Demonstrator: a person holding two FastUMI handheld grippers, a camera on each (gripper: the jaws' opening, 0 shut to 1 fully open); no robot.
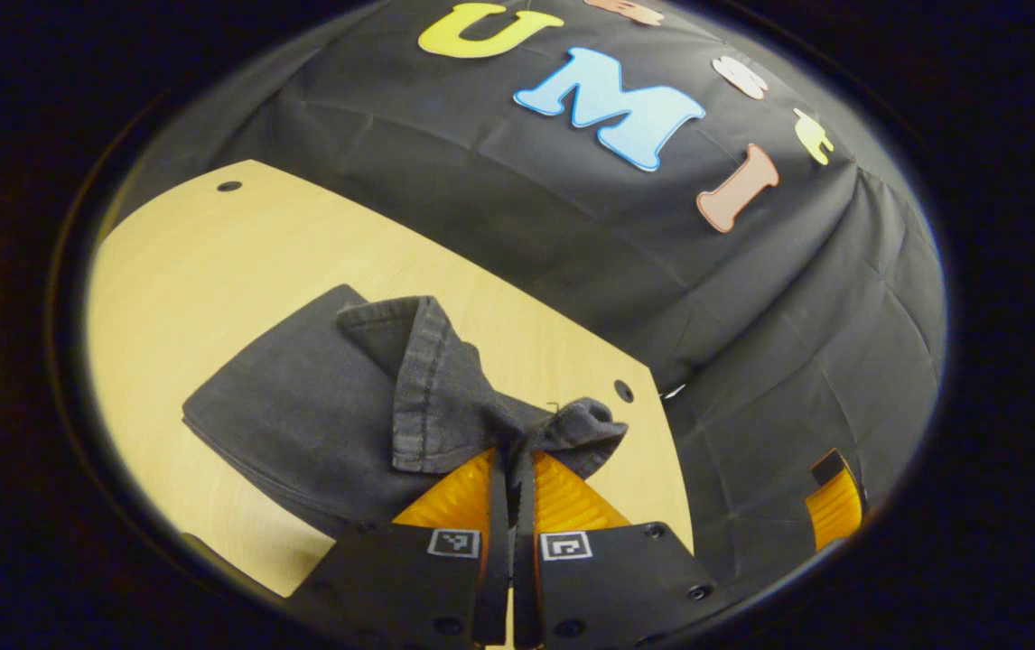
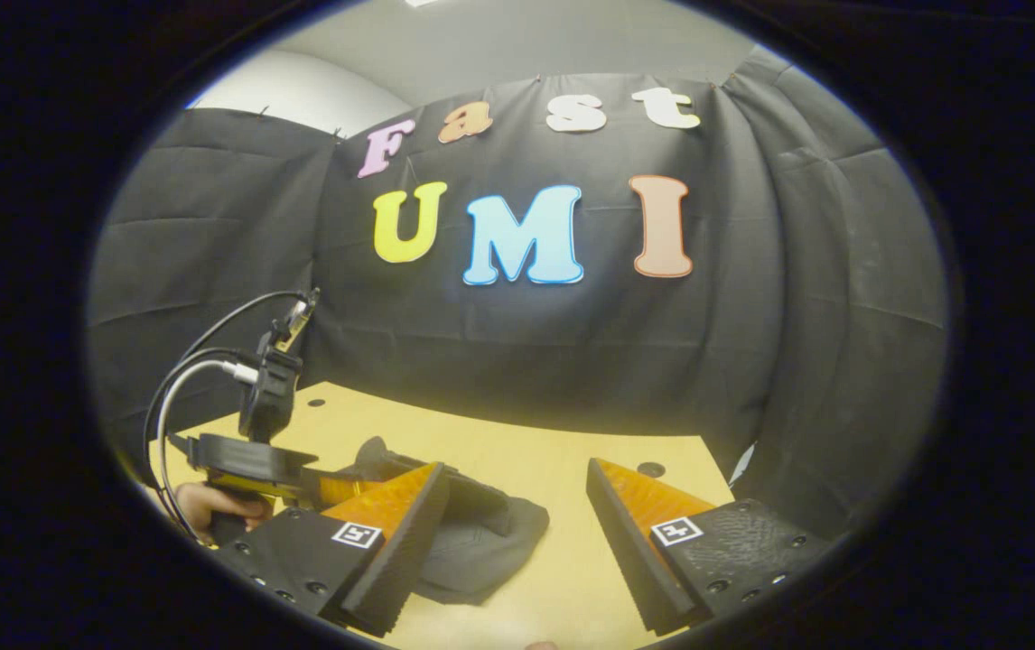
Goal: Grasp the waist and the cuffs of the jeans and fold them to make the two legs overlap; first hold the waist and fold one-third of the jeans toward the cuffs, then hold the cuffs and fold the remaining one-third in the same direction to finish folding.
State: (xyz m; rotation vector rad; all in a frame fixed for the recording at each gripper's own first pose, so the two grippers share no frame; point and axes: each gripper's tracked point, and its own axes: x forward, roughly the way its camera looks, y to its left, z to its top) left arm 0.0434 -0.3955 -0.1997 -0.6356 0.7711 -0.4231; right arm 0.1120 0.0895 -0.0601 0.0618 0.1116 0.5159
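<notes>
left gripper (image 1: 511, 469): fingers pressed together, clamped on jeans (image 1: 346, 406) | right gripper (image 2: 517, 506): fingers wide apart, holding nothing | hand (image 2: 210, 510) gripping left gripper's handle

Dark charcoal-grey jeans (image 1: 319, 406), faded paler along the stitched hem, lie on a pale yellow wood-grain table (image 1: 210, 262) marked with 2 small dark round holes. Behind it hangs black cloth (image 2: 526, 361), with a light grey wall above. Black and white cables (image 2: 183, 379) loop at the left gripper (image 1: 510, 469).
</notes>
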